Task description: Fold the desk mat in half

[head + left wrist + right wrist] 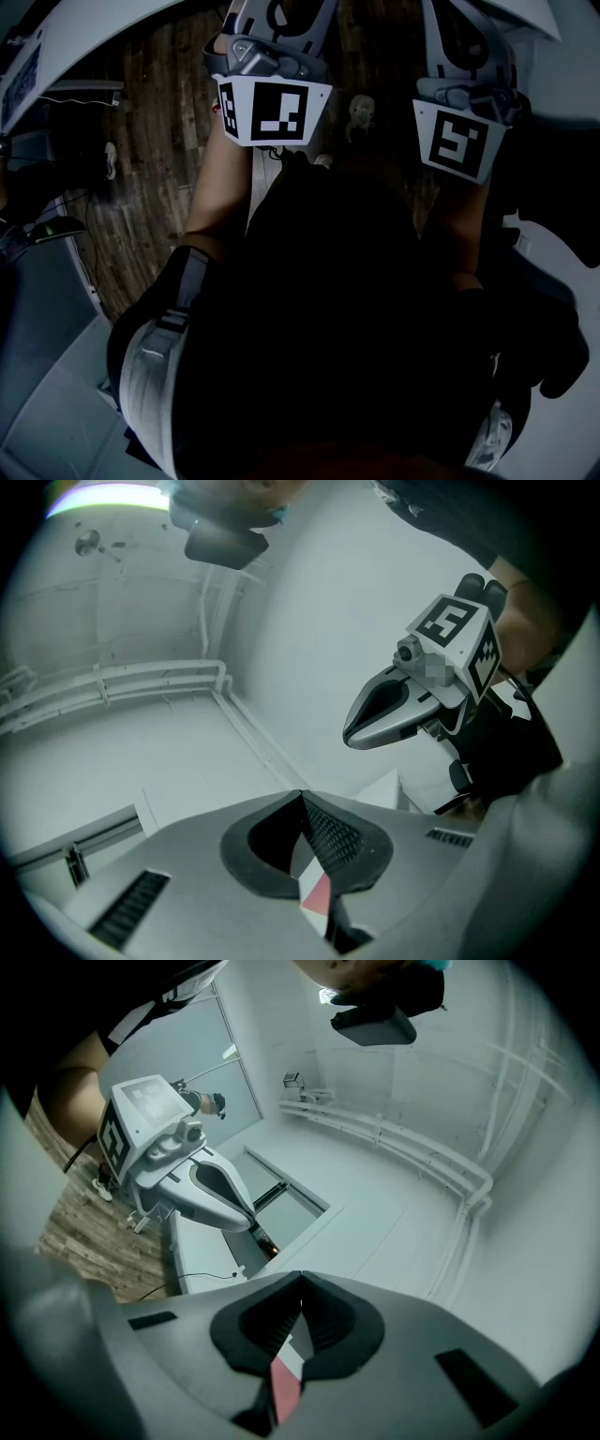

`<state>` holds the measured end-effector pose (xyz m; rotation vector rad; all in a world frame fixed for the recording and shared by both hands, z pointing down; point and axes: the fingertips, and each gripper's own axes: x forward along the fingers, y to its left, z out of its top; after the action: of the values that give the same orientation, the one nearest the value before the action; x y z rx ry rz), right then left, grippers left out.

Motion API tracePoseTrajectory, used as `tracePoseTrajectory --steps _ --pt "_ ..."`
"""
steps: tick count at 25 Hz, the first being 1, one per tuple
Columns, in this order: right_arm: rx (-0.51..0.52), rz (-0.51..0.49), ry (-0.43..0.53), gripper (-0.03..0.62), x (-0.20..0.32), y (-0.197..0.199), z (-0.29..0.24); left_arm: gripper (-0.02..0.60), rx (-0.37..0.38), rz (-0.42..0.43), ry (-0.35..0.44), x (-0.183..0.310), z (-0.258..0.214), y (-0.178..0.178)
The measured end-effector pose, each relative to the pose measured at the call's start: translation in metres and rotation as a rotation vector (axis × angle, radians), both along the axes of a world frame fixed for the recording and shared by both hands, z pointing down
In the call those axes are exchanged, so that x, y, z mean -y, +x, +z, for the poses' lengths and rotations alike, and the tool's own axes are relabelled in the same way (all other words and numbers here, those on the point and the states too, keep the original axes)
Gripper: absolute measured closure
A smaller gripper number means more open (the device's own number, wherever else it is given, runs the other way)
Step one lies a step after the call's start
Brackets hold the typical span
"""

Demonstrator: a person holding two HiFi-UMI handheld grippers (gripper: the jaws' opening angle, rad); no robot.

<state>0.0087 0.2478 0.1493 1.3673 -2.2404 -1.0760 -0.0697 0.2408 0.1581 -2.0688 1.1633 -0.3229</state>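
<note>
**Two grippers, two marker cubes, one person**

There are two grippers: the left gripper (302, 803) and the right gripper (300, 1283). Over the wooden floor (150, 94) are two marker cubes, the left marker cube (272, 111) and the right marker cube (459, 141), and one person (328, 328).

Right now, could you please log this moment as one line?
left gripper: shut, empty | right gripper: shut, empty | desk mat: not in view | fold: not under way

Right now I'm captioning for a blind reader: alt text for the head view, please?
The left gripper and right gripper, each bearing a square-marker cube, are held side by side over a wood-plank floor, seen from above a person's dark-clothed torso.
</note>
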Motion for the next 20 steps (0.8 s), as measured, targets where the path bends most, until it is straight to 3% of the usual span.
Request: tracePoseTrajectory --steps 20 --pt "0.000 -0.088 0.005 0.565 0.164 0.033 -0.002 0.569 0.007 -0.045 -0.011 0.159 0.002 0.042"
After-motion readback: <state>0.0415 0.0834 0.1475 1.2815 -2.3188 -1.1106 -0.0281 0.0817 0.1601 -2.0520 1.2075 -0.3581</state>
